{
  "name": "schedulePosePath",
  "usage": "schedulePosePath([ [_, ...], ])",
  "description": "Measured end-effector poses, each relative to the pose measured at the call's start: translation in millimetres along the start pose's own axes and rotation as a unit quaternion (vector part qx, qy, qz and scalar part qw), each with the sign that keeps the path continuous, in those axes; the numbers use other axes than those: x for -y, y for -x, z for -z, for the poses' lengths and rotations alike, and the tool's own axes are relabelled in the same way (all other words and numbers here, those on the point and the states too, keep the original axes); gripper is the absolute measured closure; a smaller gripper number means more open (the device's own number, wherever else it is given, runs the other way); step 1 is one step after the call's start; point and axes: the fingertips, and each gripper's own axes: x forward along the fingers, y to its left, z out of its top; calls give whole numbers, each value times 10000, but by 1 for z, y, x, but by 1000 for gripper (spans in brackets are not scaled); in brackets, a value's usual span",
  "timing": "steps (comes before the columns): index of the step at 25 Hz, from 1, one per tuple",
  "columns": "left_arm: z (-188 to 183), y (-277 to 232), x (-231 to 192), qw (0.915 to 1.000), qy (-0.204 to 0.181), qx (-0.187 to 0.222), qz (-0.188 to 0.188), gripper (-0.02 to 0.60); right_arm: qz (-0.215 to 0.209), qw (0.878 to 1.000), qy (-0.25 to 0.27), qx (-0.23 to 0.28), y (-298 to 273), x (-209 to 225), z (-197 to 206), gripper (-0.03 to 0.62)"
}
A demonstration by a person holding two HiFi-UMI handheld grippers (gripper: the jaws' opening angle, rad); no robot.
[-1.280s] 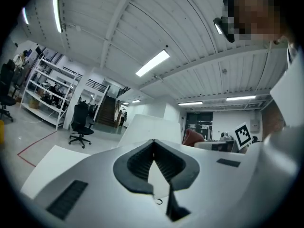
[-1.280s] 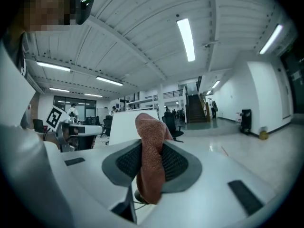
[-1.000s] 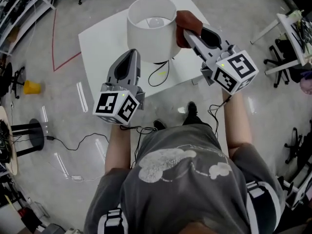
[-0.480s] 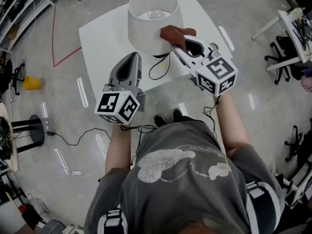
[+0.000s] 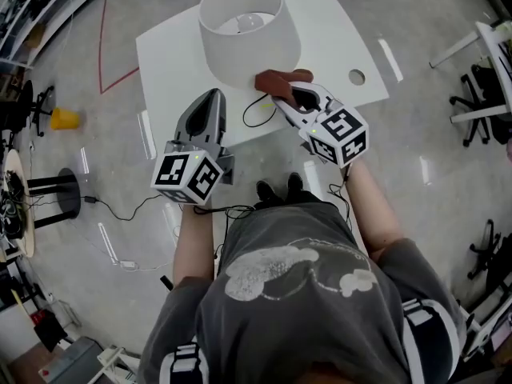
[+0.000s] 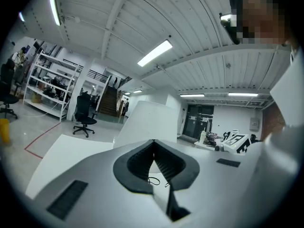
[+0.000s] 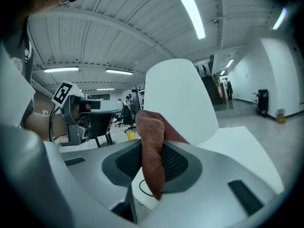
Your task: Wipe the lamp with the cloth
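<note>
The lamp has a white drum shade (image 5: pixel 240 30) and stands on a white table (image 5: pixel 336 38). Its bulb shows through the open top. My right gripper (image 5: pixel 278 93) is shut on a brown cloth (image 5: pixel 276 79), which lies against the lower near side of the shade. The right gripper view has the cloth (image 7: pixel 152 151) hanging between the jaws, with the shade (image 7: pixel 180 99) just behind it. To the left, my left gripper (image 5: pixel 213 96) is shut and empty, pointing at the shade from just short of it. In its own view the shade (image 6: pixel 152 118) stands ahead of the closed jaws.
The lamp's black cord (image 5: pixel 260 112) loops on the table near its front edge. A round hole (image 5: pixel 357 77) is in the table at the right. A yellow cup (image 5: pixel 64 118) and a stool base (image 5: pixel 60 202) are on the floor at left. Office chairs (image 5: pixel 488 94) stand at right.
My right gripper has carried the cloth from the shade's right side down and around to its lower near side. The left gripper has hardly moved.
</note>
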Motion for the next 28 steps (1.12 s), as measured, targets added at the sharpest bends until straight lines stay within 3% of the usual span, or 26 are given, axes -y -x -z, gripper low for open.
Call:
schedulePosePath([
  [6, 7, 5, -10, 9998, 24, -39, -216, 574, -124, 9994, -97, -301, -3, 0, 28, 497],
  [11, 6, 10, -33, 9999, 89, -42, -25, 574, 32, 9992, -281, -297, -15, -15, 33, 497],
  [14, -3, 6, -46, 9995, 148, 31, 273, 574, 356, 9983, -391, -249, -15, -14, 31, 497],
  [20, -15, -5, -61, 9944, 109, -43, 1047, 574, 1403, 9882, -612, 89, 5, -5, 13, 497],
  [28, -48, -11, -80, 9802, 25, -70, 1981, 574, 2259, 9685, -43, 1047, 9, -27, -90, 497],
])
